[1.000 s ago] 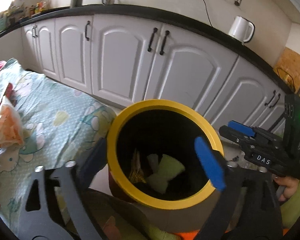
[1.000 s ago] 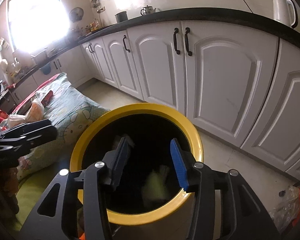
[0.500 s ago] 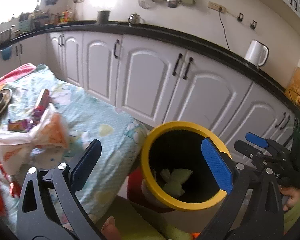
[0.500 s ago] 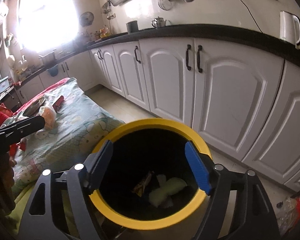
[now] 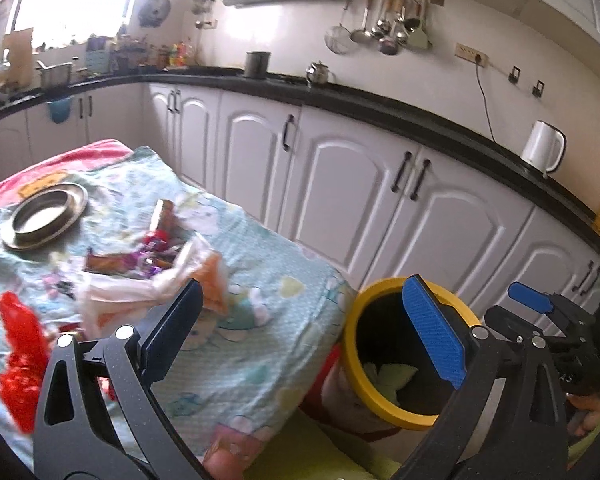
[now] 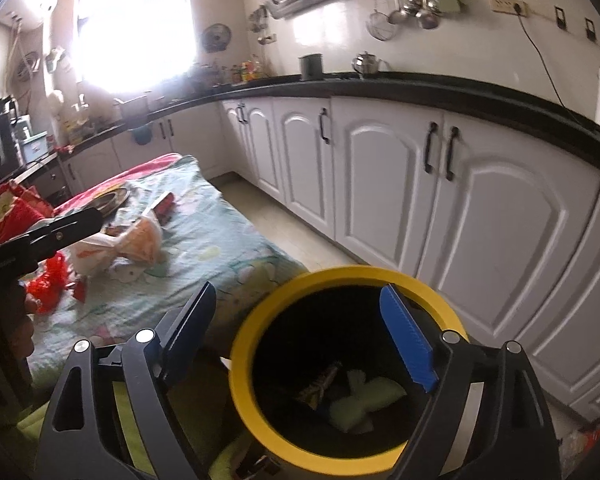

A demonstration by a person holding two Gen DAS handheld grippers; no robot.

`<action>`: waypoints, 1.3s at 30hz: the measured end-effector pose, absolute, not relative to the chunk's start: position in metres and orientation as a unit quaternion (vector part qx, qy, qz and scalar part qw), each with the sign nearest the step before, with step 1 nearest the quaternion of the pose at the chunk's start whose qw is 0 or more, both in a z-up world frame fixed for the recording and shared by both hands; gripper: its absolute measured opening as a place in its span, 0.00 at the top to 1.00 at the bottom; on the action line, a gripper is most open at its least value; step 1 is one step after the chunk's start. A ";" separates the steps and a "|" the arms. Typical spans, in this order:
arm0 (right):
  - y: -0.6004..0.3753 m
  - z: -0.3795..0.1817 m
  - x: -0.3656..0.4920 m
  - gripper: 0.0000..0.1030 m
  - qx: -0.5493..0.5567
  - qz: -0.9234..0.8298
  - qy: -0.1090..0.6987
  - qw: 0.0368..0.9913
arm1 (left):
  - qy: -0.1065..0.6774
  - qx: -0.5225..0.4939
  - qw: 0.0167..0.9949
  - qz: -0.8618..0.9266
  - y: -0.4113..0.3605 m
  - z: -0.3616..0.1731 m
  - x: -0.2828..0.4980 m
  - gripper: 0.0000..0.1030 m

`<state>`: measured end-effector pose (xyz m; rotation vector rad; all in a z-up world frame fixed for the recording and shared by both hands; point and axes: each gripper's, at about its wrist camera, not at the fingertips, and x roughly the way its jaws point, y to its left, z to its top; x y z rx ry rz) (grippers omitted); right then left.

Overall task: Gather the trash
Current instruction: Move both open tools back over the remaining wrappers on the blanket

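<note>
A yellow-rimmed black bin (image 6: 260, 308) stands on the floor beside the table; it also shows in the left wrist view (image 5: 354, 344). Pale green and brown scraps (image 6: 364, 400) lie inside it. On the table cloth lie a white and orange plastic bag (image 5: 140, 292), red crinkled plastic (image 5: 20, 360) and small wrappers (image 5: 156, 248). My left gripper (image 5: 304, 332) is open and empty, above the table's right end. My right gripper (image 6: 300, 336) is open and empty above the bin's left rim.
A steel plate (image 5: 44, 216) sits at the far left of the table (image 5: 260, 264), which has a cartoon-print cloth. White kitchen cabinets (image 5: 340, 184) with a black counter run behind. A white kettle (image 5: 542, 152) stands on the counter.
Both grippers have risen and drawn back from the bin. The left one has swung left toward the table. The right gripper's jaws have opened wider.
</note>
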<state>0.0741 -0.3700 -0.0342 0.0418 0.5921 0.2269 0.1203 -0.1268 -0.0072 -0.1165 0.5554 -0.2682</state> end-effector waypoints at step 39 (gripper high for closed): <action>-0.214 -0.001 0.131 0.19 -0.045 0.247 0.266 0.931 | 0.261 -0.152 0.953 0.027 0.042 -0.007 0.120 0.11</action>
